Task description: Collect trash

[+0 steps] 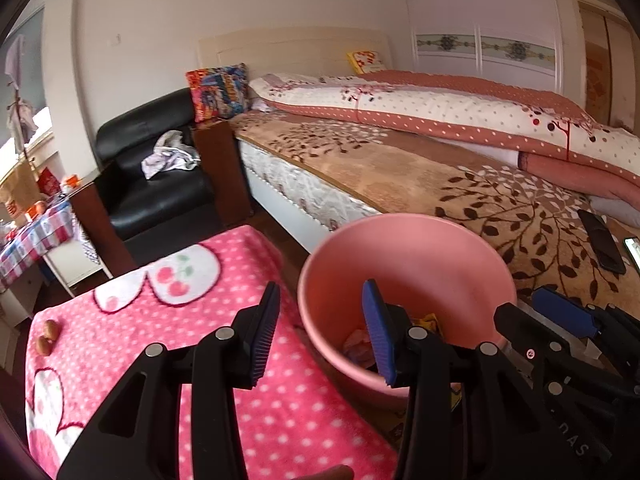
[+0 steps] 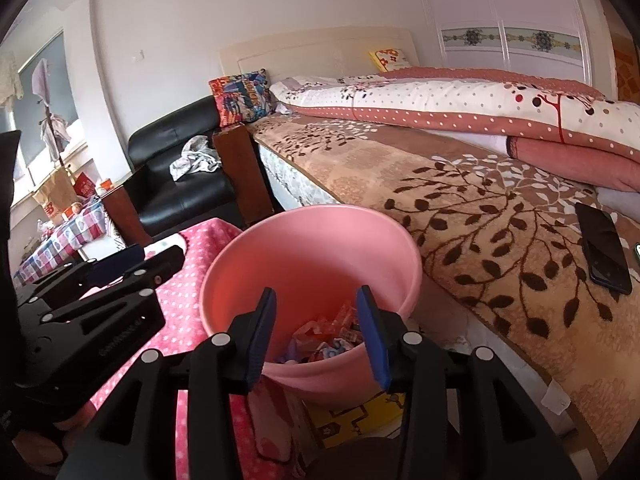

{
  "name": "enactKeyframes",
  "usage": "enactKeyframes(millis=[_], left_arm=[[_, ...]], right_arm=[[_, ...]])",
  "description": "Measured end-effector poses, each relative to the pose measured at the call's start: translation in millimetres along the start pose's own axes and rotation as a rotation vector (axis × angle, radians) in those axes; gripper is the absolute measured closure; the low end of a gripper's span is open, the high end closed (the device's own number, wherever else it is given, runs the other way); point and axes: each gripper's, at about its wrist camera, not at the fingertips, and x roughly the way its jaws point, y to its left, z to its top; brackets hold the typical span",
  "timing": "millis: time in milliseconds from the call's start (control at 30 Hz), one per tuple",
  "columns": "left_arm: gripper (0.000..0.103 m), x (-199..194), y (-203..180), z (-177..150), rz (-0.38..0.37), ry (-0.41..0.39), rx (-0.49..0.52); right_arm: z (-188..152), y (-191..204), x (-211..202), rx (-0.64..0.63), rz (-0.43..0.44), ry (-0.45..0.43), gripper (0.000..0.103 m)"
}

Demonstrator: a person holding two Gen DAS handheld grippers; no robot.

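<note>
A pink plastic bin (image 1: 404, 256) stands between a pink polka-dot blanket (image 1: 160, 328) and the bed. It also shows in the right wrist view (image 2: 312, 252), holding several crumpled wrappers (image 2: 328, 340). My left gripper (image 1: 320, 336) is open and empty, over the bin's left rim. My right gripper (image 2: 316, 336) is open and empty, above the bin's near rim. Two small brown nut-like bits (image 1: 48, 336) lie on the blanket's left edge. The right gripper shows at the right of the left wrist view (image 1: 560, 320).
The bed with a brown leaf-pattern cover (image 2: 480, 216) runs along the right, with a black phone (image 2: 604, 248) on it. A black armchair (image 1: 156, 184) with a crumpled cloth stands behind. A checked table (image 1: 36, 236) is far left.
</note>
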Motion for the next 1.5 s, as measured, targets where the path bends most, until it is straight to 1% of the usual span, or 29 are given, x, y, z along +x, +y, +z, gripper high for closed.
enactKeyframes(millis=[267, 567, 833, 1067, 1500], left_arm=[[0.060, -33.3, 16.2, -1.0, 0.032, -0.042, -0.031], [0.060, -57.4, 29.8, -5.8, 0.045, -0.064, -0.062], [0.060, -73.6, 44.6, -12.5, 0.064, -0.078, -0.088], [0.060, -86.3, 57.8, -21.6, 0.090, -0.090, -0.103], [0.060, -100.2, 78.3, -33.4, 0.111, -0.098, -0.147]], right_arm=[[-2.1, 24.8, -18.8, -0.057, 0.020, -0.038, 0.055], [-5.3, 42.2, -36.6, -0.074, 0.029, -0.055, 0.052], [-5.7, 57.6, -49.1, -0.094, 0.046, -0.079, 0.051], [-9.7, 75.0, -55.2, -0.123, 0.066, -0.080, 0.050], [-17.1, 97.5, -63.5, -0.154, 0.092, -0.086, 0.049]])
